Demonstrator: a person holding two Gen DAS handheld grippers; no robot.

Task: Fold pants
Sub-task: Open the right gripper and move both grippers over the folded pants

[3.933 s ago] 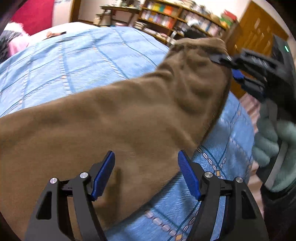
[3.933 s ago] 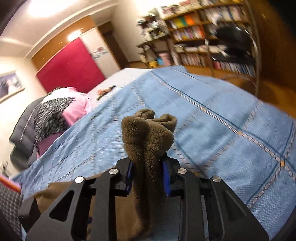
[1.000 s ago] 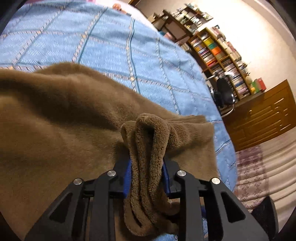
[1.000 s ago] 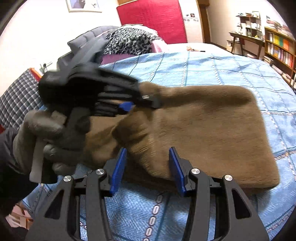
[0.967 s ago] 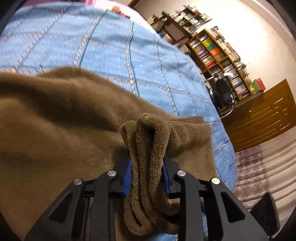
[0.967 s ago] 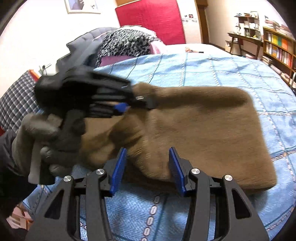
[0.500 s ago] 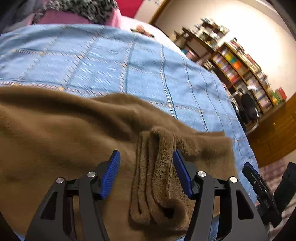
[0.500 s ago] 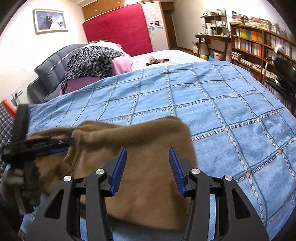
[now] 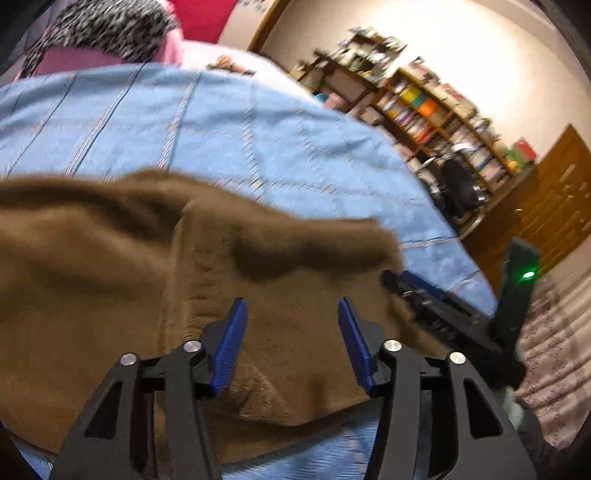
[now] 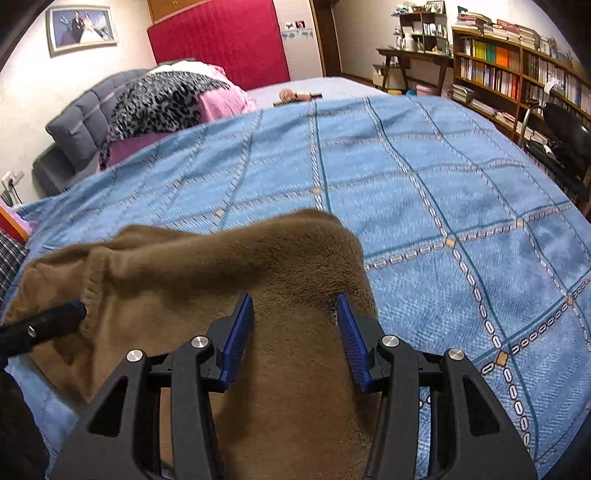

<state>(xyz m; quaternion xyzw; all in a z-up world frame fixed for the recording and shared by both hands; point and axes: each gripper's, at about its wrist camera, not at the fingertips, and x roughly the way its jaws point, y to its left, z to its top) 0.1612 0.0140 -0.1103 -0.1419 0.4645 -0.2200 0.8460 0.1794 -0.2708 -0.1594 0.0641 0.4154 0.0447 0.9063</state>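
Left gripper (image 9: 290, 341) spread wide, blue pads apart, nothing pinched between them; brown fleece pants (image 9: 147, 280) lie under and just ahead of the tips. Cannot tell if the tips touch the fabric. Left view is motion-blurred. Right gripper (image 10: 293, 334) also released, jaws wide, hovering over the right part of the pants (image 10: 258, 280), right pad near the fabric's right edge. No cloth held in either one.

Pants sit folded in a thick brown block on the blue plaid bedspread (image 10: 443, 192), at its near edge. Layers stacked; a ribbed hem or waistband edge shows at the left side in the right view, and as a vertical seam line in the left view. Top surface rumpled, with a shadowed dip across the middle in the left view.

Each gripper shows in the other's camera: right gripper (image 9: 424, 295) at the pants' right corner, green light on its body; left gripper tip (image 10: 44, 325) at the pants' left edge near the ribbed band.

Further out: leopard-print blanket (image 10: 162, 99) over pink bedding and a grey headboard, red wall panel (image 10: 221, 40), framed photo (image 10: 81, 27), bookshelves (image 10: 517, 62), black office chair (image 10: 565, 129), wooden dresser (image 9: 546, 206).
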